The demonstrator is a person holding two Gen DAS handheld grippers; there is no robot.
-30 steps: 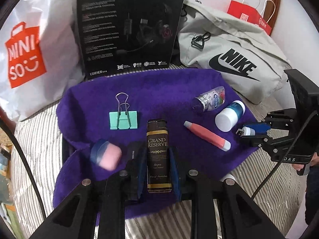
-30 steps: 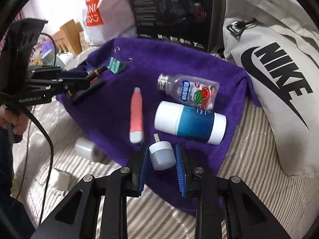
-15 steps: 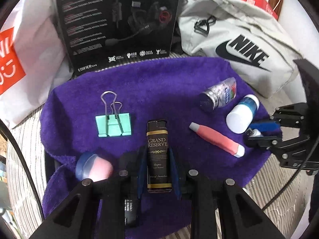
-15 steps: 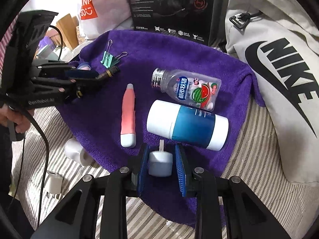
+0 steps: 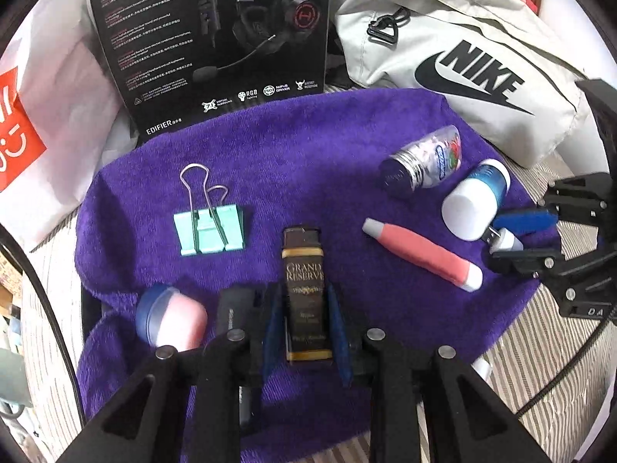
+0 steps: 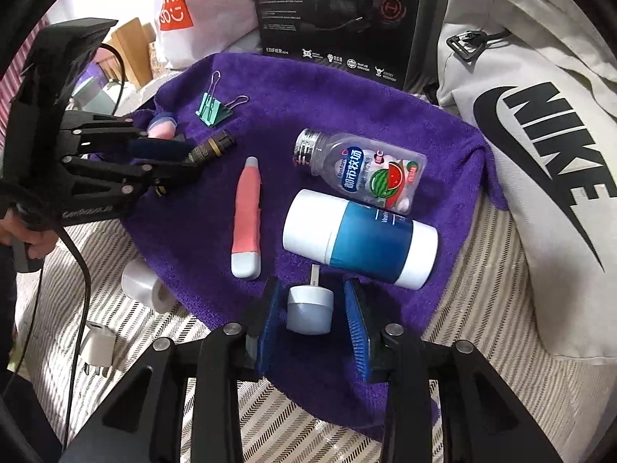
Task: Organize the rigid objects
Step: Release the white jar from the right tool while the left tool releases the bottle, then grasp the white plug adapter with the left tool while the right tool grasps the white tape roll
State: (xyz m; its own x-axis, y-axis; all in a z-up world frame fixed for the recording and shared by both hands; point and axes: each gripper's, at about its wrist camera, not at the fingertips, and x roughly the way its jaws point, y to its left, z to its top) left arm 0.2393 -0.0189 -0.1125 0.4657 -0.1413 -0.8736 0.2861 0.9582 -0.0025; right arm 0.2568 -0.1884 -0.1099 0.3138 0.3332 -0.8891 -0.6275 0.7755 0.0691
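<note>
Two grippers are engaged over the purple towel (image 5: 308, 154), which is spread on a striped bed. The placing step is judged to be in hand: each item has been brought down to the towel and release is what the next move calls for, followed by a straight withdrawal so nothing is nudged.

The lighter (image 5: 306, 293) is gripped by the left gripper (image 5: 306, 328), its jaws closed on the lower body, just right of the pink-and-blue capsule (image 5: 171, 322) and below the green binder clip (image 5: 210, 229).

The small white plug (image 6: 310, 308) sits between the jaws of the right gripper (image 6: 312, 316), which are spread slightly wider than it; gaps are seen on both sides, so it is no longer clamped. It rests near the towel's front edge, just below the blue-and-white bottle (image 6: 360, 239) and beside the pink pen (image 6: 246, 216).
</note>
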